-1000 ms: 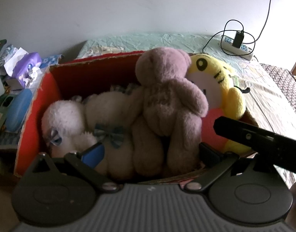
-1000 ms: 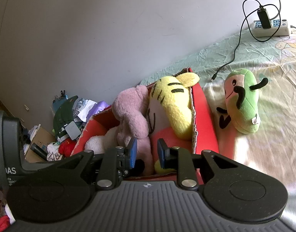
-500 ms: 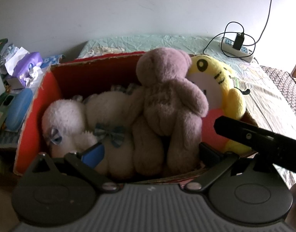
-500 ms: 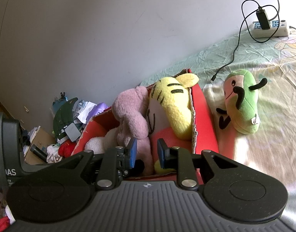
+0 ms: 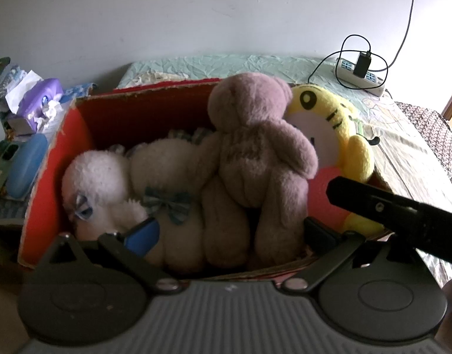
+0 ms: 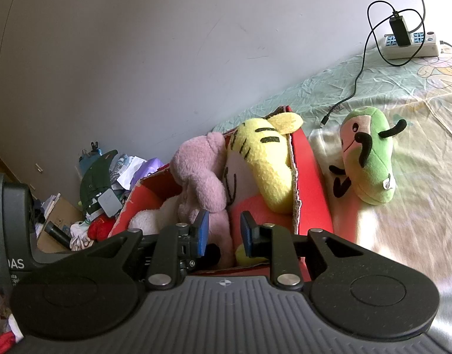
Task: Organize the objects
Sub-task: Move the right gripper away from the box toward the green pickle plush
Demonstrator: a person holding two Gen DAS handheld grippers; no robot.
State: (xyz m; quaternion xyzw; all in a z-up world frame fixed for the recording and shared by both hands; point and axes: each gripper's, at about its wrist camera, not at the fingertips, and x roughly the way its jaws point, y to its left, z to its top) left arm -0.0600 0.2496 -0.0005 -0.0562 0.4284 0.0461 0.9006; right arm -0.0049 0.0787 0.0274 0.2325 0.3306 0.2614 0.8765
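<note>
The left gripper has its fingers spread wide around the pink bear's legs in the box. The right gripper has its fingers narrowly parted, empty, at the box's near edge. A green toy lies on the bed just right of the box.

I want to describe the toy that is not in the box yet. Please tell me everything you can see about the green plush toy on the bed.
The green plush toy looks soft, with a green back, a pale pink face, black eye and mouth marks, and black antenna-like parts. It lies on its side on the bed sheet, outside the red box and apart from it. No gripper touches it. A small white tag shows near its lower end.
</note>
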